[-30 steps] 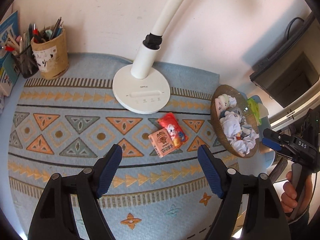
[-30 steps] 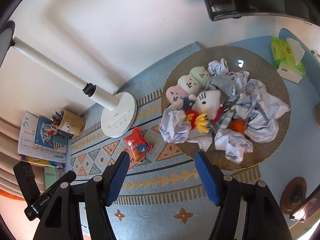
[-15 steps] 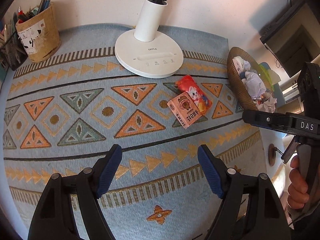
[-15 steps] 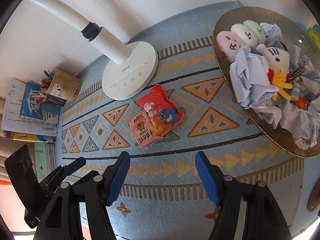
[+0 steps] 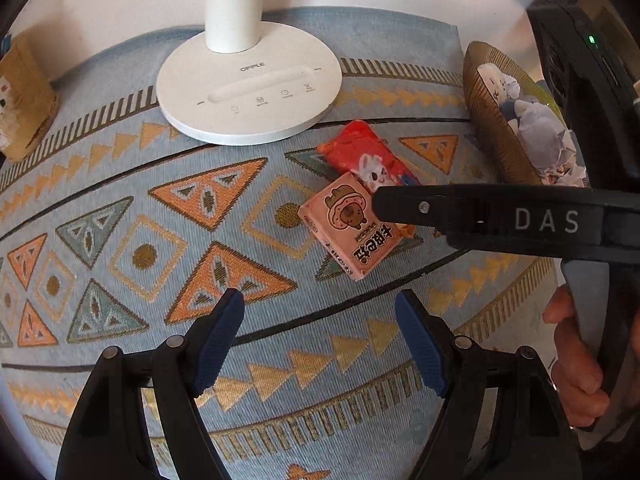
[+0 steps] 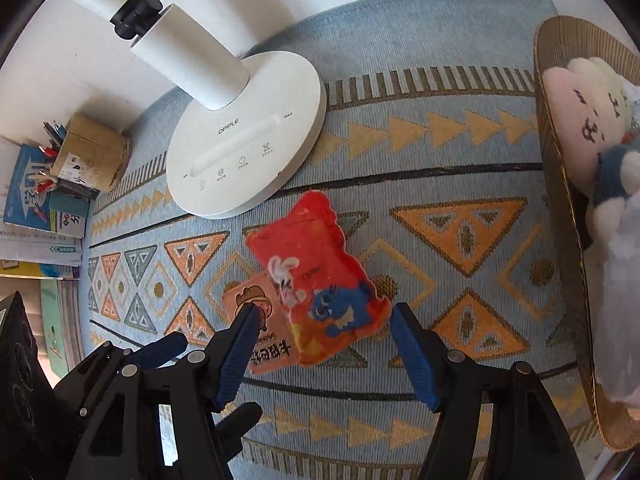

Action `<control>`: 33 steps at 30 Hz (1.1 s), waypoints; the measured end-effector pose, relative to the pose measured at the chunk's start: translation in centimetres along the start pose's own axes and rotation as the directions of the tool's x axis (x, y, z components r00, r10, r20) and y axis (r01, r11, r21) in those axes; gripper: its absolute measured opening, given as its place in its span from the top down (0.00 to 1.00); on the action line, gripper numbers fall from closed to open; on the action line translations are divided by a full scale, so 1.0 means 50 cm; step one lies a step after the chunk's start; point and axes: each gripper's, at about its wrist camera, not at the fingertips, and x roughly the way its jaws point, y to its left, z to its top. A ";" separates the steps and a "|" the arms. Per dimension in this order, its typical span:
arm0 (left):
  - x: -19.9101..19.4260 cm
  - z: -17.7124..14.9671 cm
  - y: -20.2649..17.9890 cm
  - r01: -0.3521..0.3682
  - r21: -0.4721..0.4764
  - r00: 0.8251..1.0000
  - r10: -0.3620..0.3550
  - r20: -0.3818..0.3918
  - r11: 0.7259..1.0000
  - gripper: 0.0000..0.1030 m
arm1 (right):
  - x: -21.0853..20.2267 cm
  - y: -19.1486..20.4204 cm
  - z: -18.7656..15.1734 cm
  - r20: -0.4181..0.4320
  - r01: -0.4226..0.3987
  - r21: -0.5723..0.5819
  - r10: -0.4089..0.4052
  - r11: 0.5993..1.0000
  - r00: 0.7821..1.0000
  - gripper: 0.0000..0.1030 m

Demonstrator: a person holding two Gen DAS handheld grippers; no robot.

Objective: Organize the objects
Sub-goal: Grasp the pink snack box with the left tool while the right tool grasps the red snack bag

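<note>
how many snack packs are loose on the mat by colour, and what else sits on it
red snack pack: 1
pink snack pack: 1
white lamp base: 1
woven basket: 1
pen holder: 1
total: 5

Setting: a home study desk; evidence: patterned woven mat point(image 6: 440, 168) covering the surface; white desk lamp point(image 6: 248, 140) against the wall; pen holder point(image 6: 94, 156) with pens; stacked books point(image 6: 40, 216); basket point(image 6: 560, 216) holding plush toys point(image 6: 580, 120).
</note>
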 end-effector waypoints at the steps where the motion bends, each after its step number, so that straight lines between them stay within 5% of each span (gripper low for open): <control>1: 0.010 0.007 -0.006 -0.014 0.014 1.000 0.014 -0.002 1.000 0.26 | 0.010 0.003 0.007 -0.005 0.008 -0.016 -0.008 1.000 1.000 0.36; 5: 0.040 0.029 -0.016 -0.067 0.047 0.998 0.067 0.001 0.997 0.26 | 0.002 0.014 0.024 0.041 0.033 -0.083 -0.030 0.996 0.999 0.60; 12: 0.022 0.018 0.067 -0.152 -0.075 0.988 0.153 0.004 0.986 0.28 | -0.021 -0.038 -0.004 0.050 0.094 -0.032 -0.092 0.995 0.994 0.62; 16: -0.007 0.015 0.103 -0.022 -0.132 1.000 0.023 0.010 0.991 0.28 | -0.030 -0.051 -0.014 0.062 0.086 0.026 -0.088 0.996 0.994 0.62; 21: 0.018 0.055 0.032 0.058 -0.056 0.998 -0.057 0.016 0.997 0.27 | -0.062 -0.088 -0.049 0.087 -0.014 0.146 0.002 0.989 0.996 0.74; 26: 0.042 0.079 -0.040 -0.041 0.073 0.998 0.038 0.045 0.997 0.36 | -0.074 -0.125 -0.084 0.068 -0.060 0.196 0.047 0.979 0.997 0.73; 28: 0.038 0.076 -0.048 -0.068 0.106 0.996 0.063 0.056 0.992 0.59 | -0.080 -0.121 -0.087 0.068 -0.061 0.173 0.050 0.983 0.996 0.71; 30: 0.027 0.066 -0.040 -0.048 0.107 0.998 0.043 0.049 0.993 0.61 | -0.068 -0.097 -0.089 0.068 -0.046 0.155 0.036 0.987 0.997 0.62; 32: 0.011 0.043 -0.018 -0.033 0.070 0.999 0.031 0.039 0.997 0.62 | -0.055 -0.081 -0.087 0.055 -0.001 0.136 -0.006 0.991 0.998 0.41; 33: 0.001 0.028 -0.004 -0.034 0.049 0.999 0.032 0.037 0.998 0.62 | -0.046 -0.073 -0.085 0.051 0.010 0.125 -0.017 0.992 0.999 0.41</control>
